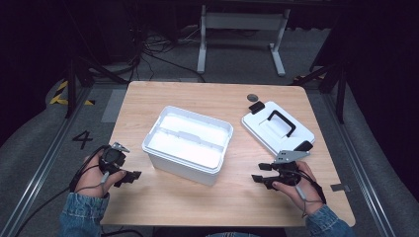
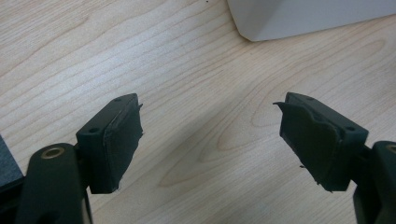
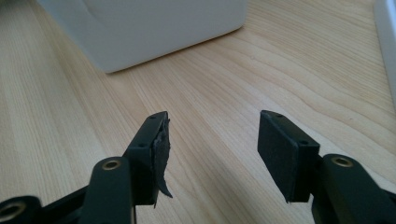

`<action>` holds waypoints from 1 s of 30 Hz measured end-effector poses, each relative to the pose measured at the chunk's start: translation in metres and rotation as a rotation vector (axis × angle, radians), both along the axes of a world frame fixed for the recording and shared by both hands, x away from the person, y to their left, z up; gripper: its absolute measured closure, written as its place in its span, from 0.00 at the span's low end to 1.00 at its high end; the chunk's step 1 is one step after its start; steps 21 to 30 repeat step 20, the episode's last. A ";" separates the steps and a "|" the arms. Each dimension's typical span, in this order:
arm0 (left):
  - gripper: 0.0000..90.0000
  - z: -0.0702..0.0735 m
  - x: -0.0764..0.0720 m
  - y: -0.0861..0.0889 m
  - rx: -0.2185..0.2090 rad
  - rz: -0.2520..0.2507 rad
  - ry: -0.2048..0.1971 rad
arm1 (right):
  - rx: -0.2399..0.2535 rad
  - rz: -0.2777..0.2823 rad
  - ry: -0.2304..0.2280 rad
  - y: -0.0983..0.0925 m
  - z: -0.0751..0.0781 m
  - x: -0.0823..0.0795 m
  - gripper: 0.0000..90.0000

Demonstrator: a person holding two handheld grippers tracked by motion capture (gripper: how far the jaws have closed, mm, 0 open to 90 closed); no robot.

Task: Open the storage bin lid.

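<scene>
A white open box [image 1: 188, 138] stands in the middle of the wooden table [image 1: 168, 195]. Its white lid [image 1: 277, 127], with a black handle, lies flat to the right of it. My left gripper [image 1: 129, 177] rests near the front left of the table, left of the box, open with nothing between its jaws. My right gripper [image 1: 261, 173] sits at the front right, below the lid, also open and holding nothing. In the left gripper view a corner of the box [image 2: 303, 16] shows beyond the gripper [image 2: 210, 140]. In the right gripper view the box [image 3: 144, 28] stands ahead of the gripper [image 3: 212, 149].
A small dark round disc [image 1: 252, 97] and a black clip [image 1: 255, 106] lie near the lid's far corner. The lid's edge [image 3: 386, 42] shows at the right of the right gripper view. Beyond the table stand a white desk frame [image 1: 241, 29] and floor cables [image 1: 148, 49].
</scene>
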State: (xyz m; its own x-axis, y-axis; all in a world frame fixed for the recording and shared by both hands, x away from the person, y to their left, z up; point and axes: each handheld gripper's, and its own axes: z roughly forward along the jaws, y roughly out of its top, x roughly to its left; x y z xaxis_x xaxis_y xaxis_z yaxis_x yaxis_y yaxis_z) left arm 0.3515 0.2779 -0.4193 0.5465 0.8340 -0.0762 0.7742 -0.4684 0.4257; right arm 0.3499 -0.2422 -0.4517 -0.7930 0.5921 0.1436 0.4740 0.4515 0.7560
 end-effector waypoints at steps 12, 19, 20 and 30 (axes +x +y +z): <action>0.23 -0.002 0.001 -0.001 0.009 -0.012 0.007 | -0.011 -0.013 -0.021 0.004 -0.019 -0.001 0.49; 0.23 -0.002 0.001 0.000 0.011 -0.014 0.009 | -0.031 -0.010 -0.038 0.006 -0.021 -0.001 0.49; 0.23 -0.002 0.001 0.000 0.010 -0.014 0.011 | -0.032 -0.011 -0.041 0.007 -0.021 -0.001 0.49; 0.23 -0.002 0.001 0.000 0.010 -0.014 0.011 | -0.032 -0.011 -0.041 0.007 -0.021 -0.001 0.49</action>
